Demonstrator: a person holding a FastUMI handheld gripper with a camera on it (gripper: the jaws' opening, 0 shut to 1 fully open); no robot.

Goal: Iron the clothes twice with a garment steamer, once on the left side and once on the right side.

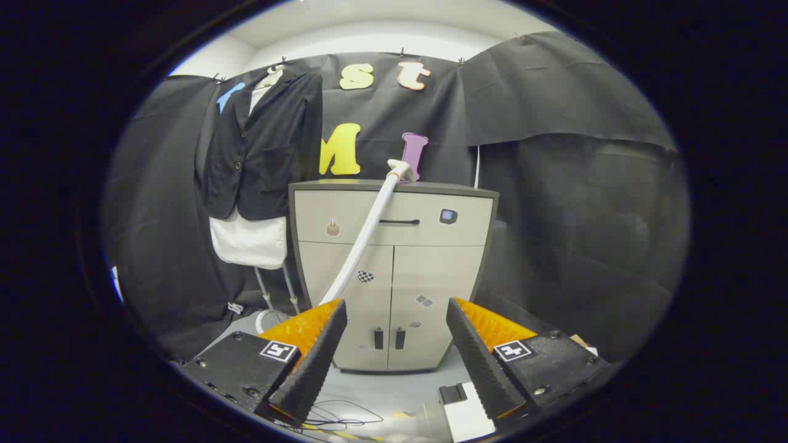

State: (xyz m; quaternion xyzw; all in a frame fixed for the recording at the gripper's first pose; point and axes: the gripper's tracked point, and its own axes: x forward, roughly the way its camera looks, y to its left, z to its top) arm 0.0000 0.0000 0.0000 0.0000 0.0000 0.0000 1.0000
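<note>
The steamer wand (369, 227) is leaning on the cabinet (394, 271) — head up, slanting right. The black jacket (258, 147) is hanging beside it. The claw (397, 344) is spreading wide — holding nothing.

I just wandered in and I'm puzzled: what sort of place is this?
Probably a test booth staged as a laundry corner. Black cloth lines the walls, a jacket hangs beside a cabinet, and a steamer wand leans on it. The gripper has its jaws open, holding nothing.

text: none legible | cabinet (394, 271) stickers: too small
</note>
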